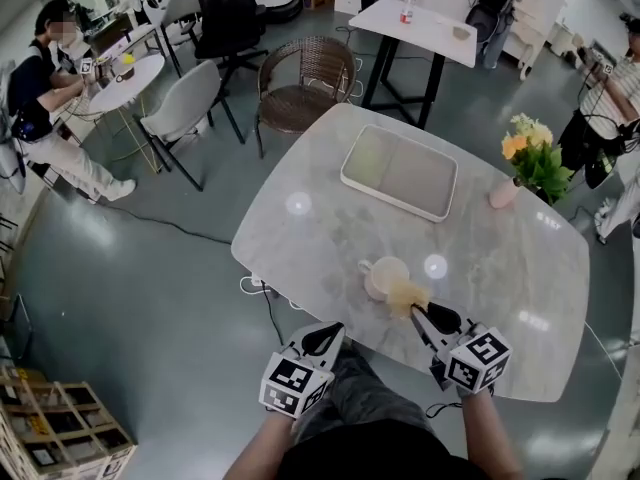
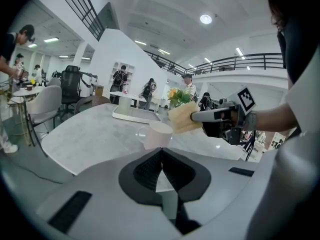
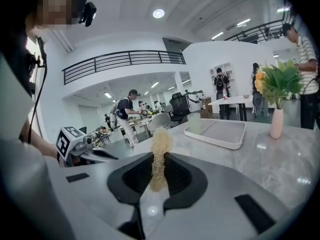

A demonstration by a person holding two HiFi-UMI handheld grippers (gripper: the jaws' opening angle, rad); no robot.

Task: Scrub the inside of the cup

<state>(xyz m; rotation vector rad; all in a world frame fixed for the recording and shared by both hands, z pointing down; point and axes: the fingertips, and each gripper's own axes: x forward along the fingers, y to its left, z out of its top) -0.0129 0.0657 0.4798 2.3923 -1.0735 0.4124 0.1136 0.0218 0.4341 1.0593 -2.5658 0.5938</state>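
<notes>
A pale cup (image 1: 383, 275) stands on the marble table (image 1: 330, 218) near its front edge, handle to the left. My right gripper (image 1: 416, 312) is shut on a yellow sponge (image 1: 408, 293), which sits against the cup's right side in the head view. In the left gripper view the sponge (image 2: 182, 118) hangs just above the cup (image 2: 159, 134), with the right gripper (image 2: 196, 116) reaching in from the right. My left gripper (image 1: 335, 329) is shut and empty, off the table's front edge, short of the cup. In the right gripper view the sponge (image 3: 160, 143) rises from between the jaws; the cup is not visible there.
A white tray (image 1: 400, 171) lies at the far side of the table. A pink vase (image 1: 504, 193) with flowers (image 1: 535, 158) stands at the right. Chairs (image 1: 300, 78) and other tables stand beyond; people sit and stand around the room.
</notes>
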